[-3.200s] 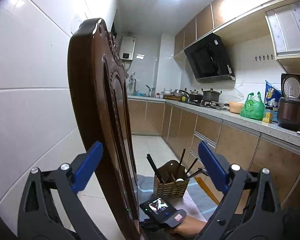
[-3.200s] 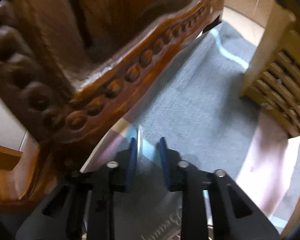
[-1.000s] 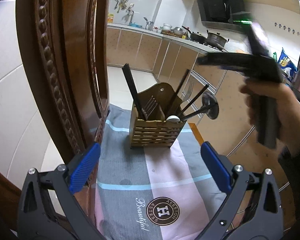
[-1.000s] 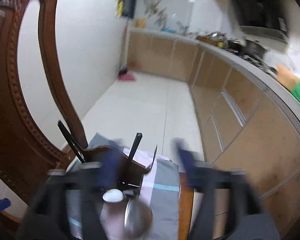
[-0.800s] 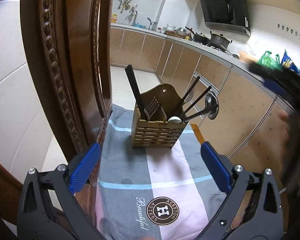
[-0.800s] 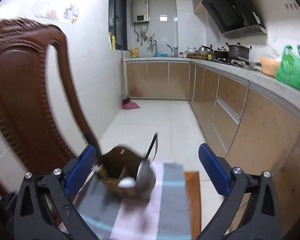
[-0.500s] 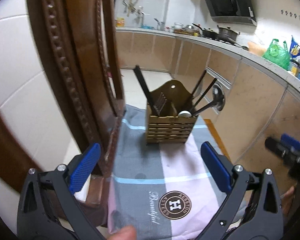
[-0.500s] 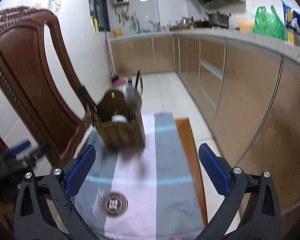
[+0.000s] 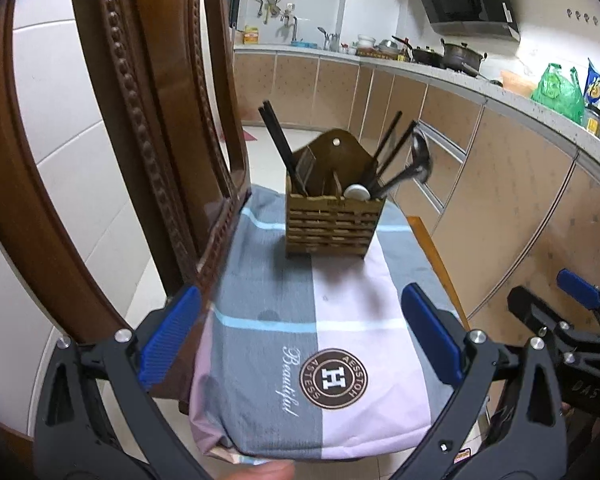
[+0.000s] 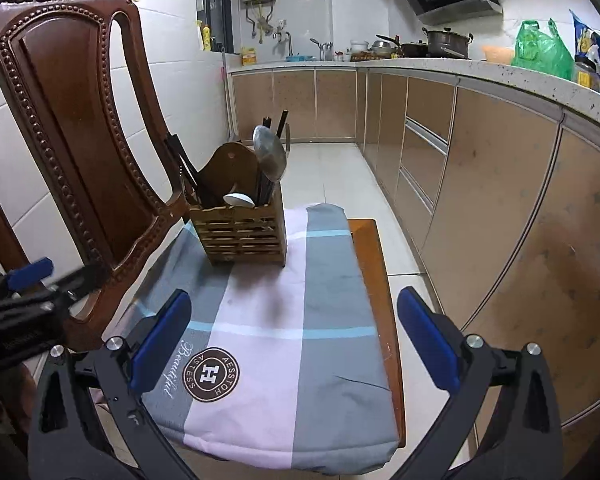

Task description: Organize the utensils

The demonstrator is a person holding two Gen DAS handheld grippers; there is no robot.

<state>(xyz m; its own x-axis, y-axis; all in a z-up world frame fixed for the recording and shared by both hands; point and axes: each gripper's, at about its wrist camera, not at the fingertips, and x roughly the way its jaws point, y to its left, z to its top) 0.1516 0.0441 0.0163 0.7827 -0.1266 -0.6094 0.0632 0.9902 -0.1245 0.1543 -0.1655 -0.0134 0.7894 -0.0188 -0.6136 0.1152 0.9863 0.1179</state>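
Kitchen, low cloth-covered surface, listed left to right:

- Carved wooden chair, one, standing against the cloth's left edge
- Left gripper, jaws wide apart, nothing between them, hovering over the near end of the cloth
- Checked cloth with round "H" emblem, one; bare of loose cutlery in both views
- Slatted wooden utensil caddy, one, upright at the far end of the cloth; holds every utensil visible
- Contents: black chopsticks leaning left, apparently a pair; fork, one, tines up; white spoon bowl, one; dark handles leaning right, two or three, count unsure; metal ladle, one
- Right gripper, jaws likewise wide apart and empty, well short of the caddy

Step, as a judgement: the scene fits utensils already gathered in the caddy, or a stocked caddy awaiting sorting between compartments; the views do not settle which, so no next move is certain
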